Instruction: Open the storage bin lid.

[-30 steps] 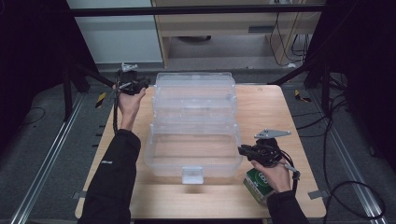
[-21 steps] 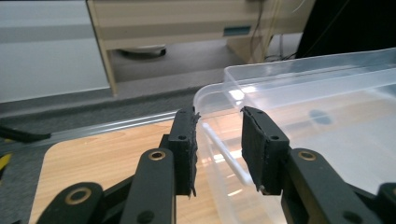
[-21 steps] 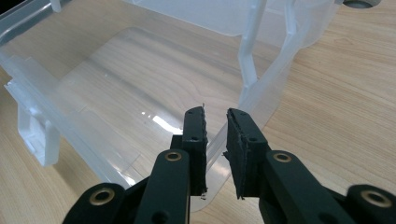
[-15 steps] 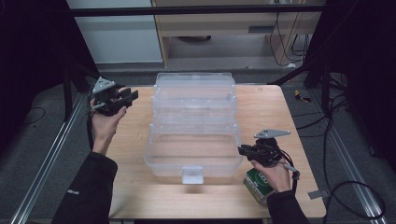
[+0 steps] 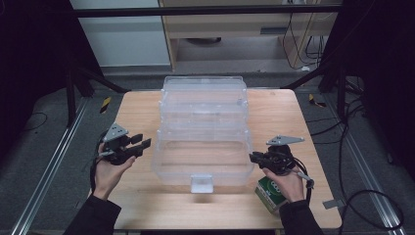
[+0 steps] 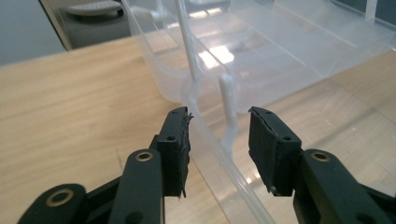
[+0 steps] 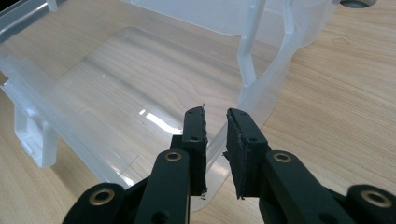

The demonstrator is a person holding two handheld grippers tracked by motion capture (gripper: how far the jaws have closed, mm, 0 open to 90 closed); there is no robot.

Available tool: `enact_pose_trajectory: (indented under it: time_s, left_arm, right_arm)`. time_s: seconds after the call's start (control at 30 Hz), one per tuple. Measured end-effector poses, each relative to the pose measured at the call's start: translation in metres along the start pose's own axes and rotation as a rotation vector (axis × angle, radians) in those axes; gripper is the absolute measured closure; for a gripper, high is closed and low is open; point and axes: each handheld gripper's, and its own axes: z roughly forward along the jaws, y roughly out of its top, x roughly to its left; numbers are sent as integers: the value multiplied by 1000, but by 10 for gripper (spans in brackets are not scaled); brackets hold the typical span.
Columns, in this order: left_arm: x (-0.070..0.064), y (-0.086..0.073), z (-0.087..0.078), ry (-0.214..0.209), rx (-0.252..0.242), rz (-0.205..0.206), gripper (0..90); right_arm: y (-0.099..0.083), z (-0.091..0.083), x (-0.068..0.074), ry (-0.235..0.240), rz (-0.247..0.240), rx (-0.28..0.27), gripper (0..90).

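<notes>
A clear plastic tiered box (image 5: 203,127) stands unfolded in the middle of the wooden table (image 5: 137,105), with its lowest tray nearest me. My left gripper (image 5: 143,142) is open at the tray's left side. In the left gripper view the tray's rim (image 6: 205,135) runs between the wide-apart jaws of the left gripper (image 6: 219,140). My right gripper (image 5: 253,157) is at the tray's right side. In the right gripper view the right gripper (image 7: 215,133) is closed narrowly on the thin tray wall (image 7: 254,100).
A small green and white carton (image 5: 269,194) lies on the table under my right hand, near the front right corner. A white latch (image 5: 201,182) sticks out from the tray's front. Dark frame bars and cables surround the table.
My left gripper has come from the table's far left corner toward me and now sits at the lowest tray's left rim. The right gripper and the box have stayed still.
</notes>
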Motion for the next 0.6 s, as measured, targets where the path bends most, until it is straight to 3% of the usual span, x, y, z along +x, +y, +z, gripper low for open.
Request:
enact_pose_trajectory:
  time_s: [0.1,0.2,0.27,0.33,0.53,0.6]
  left_arm:
    - [-5,-10,3,-18,22,-7,581]
    - [-11,-16,8,0,66,39,588]
    - [-12,-20,12,-6,82,20,608]
    - [-13,-23,15,2,105,40,631]
    - [-17,-27,20,-38,124,20,702]
    - [-19,-28,21,-27,125,15,698]
  right_arm:
    - [0,0,0,-1,-2,-3,777]
    - [0,0,0,1,-2,-4,777]
    - [-1,0,0,2,-2,-5,777]
    - [-1,0,0,3,-2,-7,777]
    - [-1,0,-1,6,-2,-9,777]
    - [-1,0,-1,6,-3,-8,777]
